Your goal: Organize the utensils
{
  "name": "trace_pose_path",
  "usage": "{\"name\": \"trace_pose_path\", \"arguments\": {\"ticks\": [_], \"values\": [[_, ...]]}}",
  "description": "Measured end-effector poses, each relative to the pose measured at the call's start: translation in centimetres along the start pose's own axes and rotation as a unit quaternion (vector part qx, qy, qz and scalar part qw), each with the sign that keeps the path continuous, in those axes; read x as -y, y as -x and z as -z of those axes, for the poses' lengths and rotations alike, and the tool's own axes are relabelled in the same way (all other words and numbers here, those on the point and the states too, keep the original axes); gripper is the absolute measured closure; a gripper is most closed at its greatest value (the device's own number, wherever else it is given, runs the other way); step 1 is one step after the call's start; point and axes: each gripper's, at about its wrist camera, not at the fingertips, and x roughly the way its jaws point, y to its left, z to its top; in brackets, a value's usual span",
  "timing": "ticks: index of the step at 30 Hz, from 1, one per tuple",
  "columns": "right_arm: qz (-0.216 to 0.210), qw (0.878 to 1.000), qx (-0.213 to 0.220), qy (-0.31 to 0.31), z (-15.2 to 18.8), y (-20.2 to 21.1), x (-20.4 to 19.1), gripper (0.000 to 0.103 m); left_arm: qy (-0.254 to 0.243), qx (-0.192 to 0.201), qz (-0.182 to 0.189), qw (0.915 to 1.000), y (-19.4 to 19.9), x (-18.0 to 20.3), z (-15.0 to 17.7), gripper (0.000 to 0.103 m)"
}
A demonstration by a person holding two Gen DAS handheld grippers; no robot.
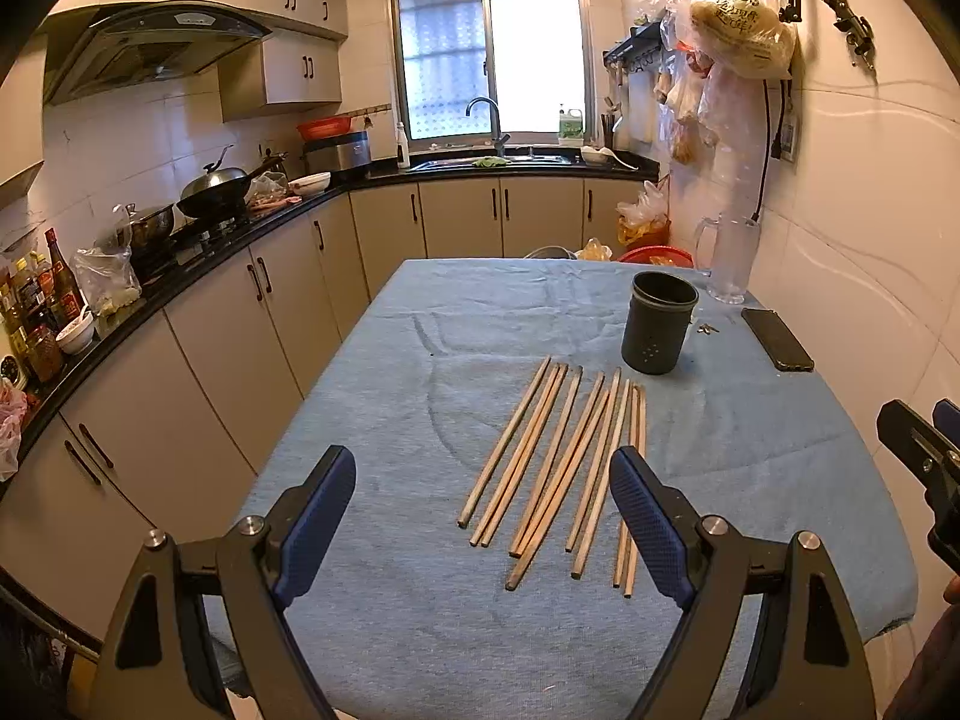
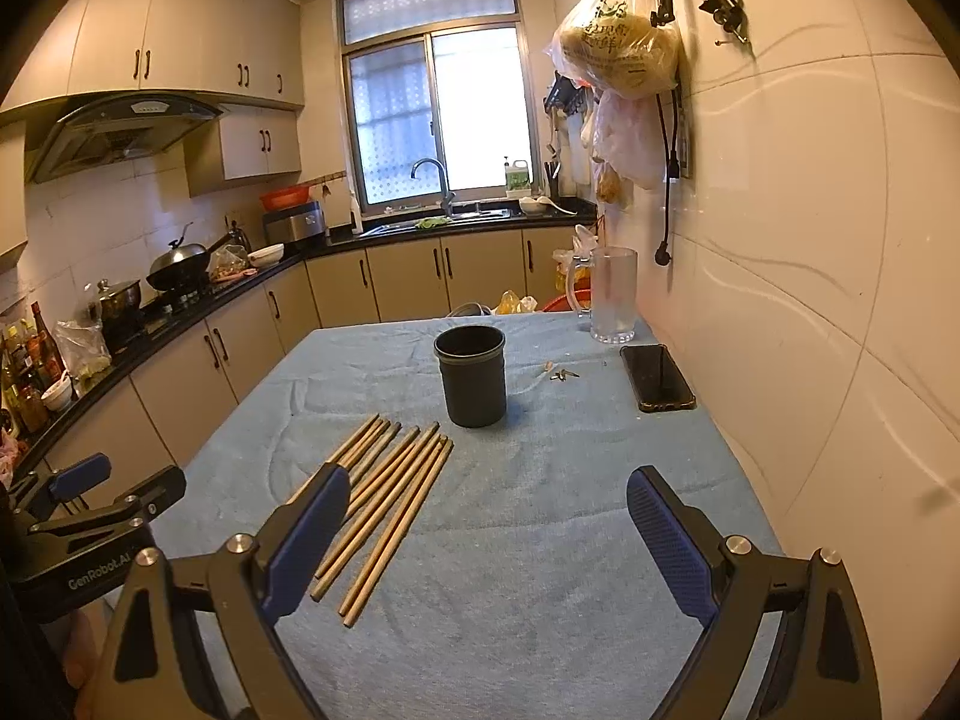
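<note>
Both claws, left (image 1: 483, 516) and right (image 2: 489, 531), gape empty above loose chopsticks (image 1: 558, 468); the cup (image 1: 657, 324) at one o'clock likely awaits them.

Only thing I can actually read is "GenRobot.AI" in pale letters on the black body of the left gripper (image 2: 105, 483). The hanging plastic bag (image 2: 624, 42) has green print, but it's too blurry to make out.
</note>
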Motion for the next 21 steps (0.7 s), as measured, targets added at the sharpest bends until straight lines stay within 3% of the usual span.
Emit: {"name": "trace_pose_path", "arguments": {"ticks": [21], "values": [[-0.004,1.0,0.0,0.009,-0.24,-0.05,-0.8,0.008,0.005,0.007,-0.003,1.0,0.27,-0.73,-0.2,0.016]]}}
